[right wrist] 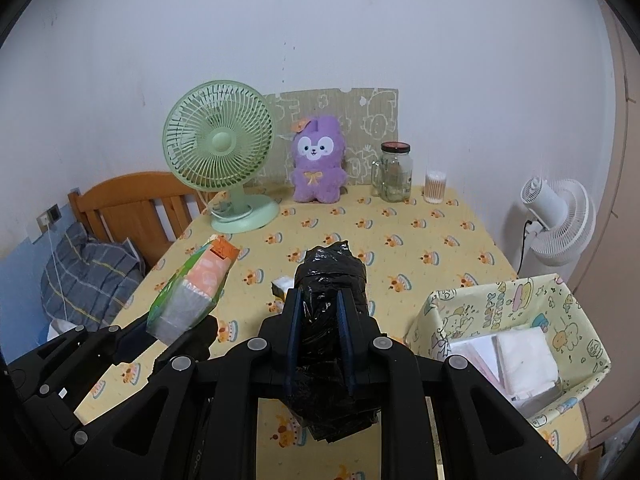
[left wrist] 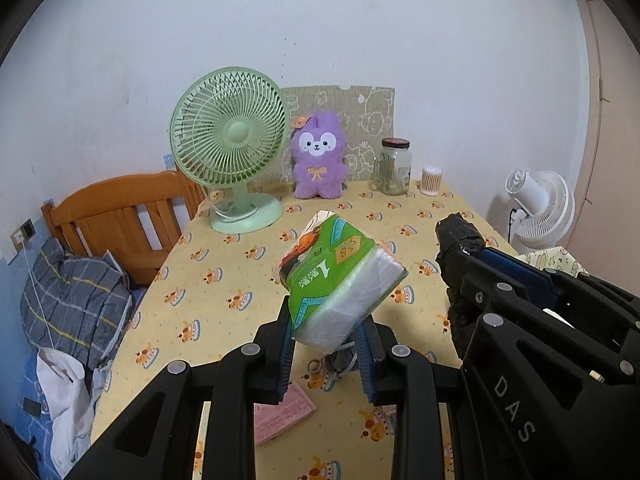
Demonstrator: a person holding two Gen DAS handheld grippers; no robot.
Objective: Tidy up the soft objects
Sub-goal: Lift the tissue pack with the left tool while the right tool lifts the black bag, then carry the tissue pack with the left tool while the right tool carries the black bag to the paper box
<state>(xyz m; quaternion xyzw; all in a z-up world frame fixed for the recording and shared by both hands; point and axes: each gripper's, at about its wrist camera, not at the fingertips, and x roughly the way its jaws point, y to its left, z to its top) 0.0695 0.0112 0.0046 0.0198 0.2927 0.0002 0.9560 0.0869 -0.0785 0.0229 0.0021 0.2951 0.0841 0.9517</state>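
Observation:
My left gripper (left wrist: 326, 334) is shut on a green tissue pack (left wrist: 340, 276) and holds it tilted above the yellow tablecloth (left wrist: 224, 280). The pack also shows in the right wrist view (right wrist: 192, 292), at the left. My right gripper (right wrist: 318, 300) is shut on a black plastic-wrapped roll (right wrist: 330, 280) held above the table; it shows at the right of the left wrist view (left wrist: 460, 264). A fabric basket (right wrist: 492, 300) with white soft packs (right wrist: 524, 356) sits at the table's right front. A purple plush bunny (right wrist: 318, 160) sits at the back.
A green desk fan (right wrist: 220, 148) stands at the back left, a glass jar (right wrist: 396, 172) and a cotton-swab cup (right wrist: 435, 186) at the back right. A small white item (right wrist: 282, 286) and a pink booklet (left wrist: 280, 412) lie on the cloth. A wooden headboard (right wrist: 132, 204) is left, a white fan (right wrist: 560, 216) right.

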